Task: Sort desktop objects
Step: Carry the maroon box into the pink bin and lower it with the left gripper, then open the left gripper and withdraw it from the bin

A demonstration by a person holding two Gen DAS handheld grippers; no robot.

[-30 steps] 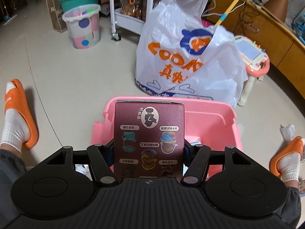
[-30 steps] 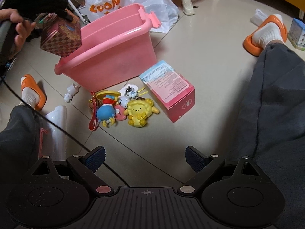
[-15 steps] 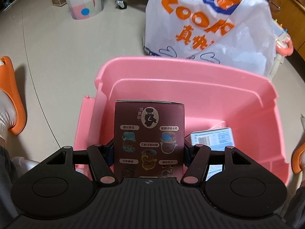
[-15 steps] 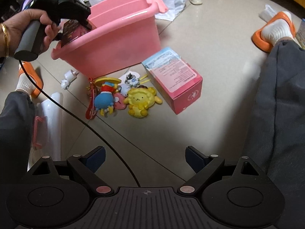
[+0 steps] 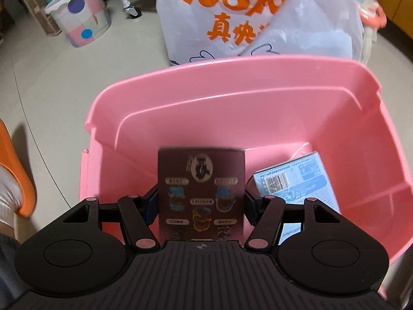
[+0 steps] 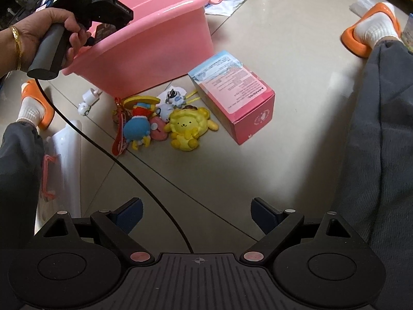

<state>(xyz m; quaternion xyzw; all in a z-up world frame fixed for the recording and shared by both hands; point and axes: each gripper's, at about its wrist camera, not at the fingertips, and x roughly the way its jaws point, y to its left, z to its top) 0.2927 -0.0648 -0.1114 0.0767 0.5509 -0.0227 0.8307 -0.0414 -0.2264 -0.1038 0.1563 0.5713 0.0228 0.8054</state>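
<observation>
My left gripper (image 5: 201, 204) is shut on a dark maroon box (image 5: 201, 180) and holds it inside the pink tub (image 5: 232, 77), above its floor. A light blue box (image 5: 296, 180) lies in the tub to the right. In the right wrist view the left gripper (image 6: 103, 29) reaches over the tub's (image 6: 160, 51) near rim. My right gripper (image 6: 197, 215) is open and empty above the floor. A pink box (image 6: 232, 98), a yellow plush (image 6: 188, 126) and a blue figure (image 6: 136, 129) lie on the floor in front of the tub.
A white plastic bag (image 5: 258, 18) stands behind the tub, a patterned bin (image 5: 80, 20) at the far left. Small white toys (image 6: 89, 100) lie by the tub. My legs and orange slippers (image 6: 366, 33) flank the floor; a cable (image 6: 116, 160) crosses it.
My left gripper has carried the maroon box forward and down, from above the tub's near rim to inside the tub. My right gripper has moved a little closer to the toys.
</observation>
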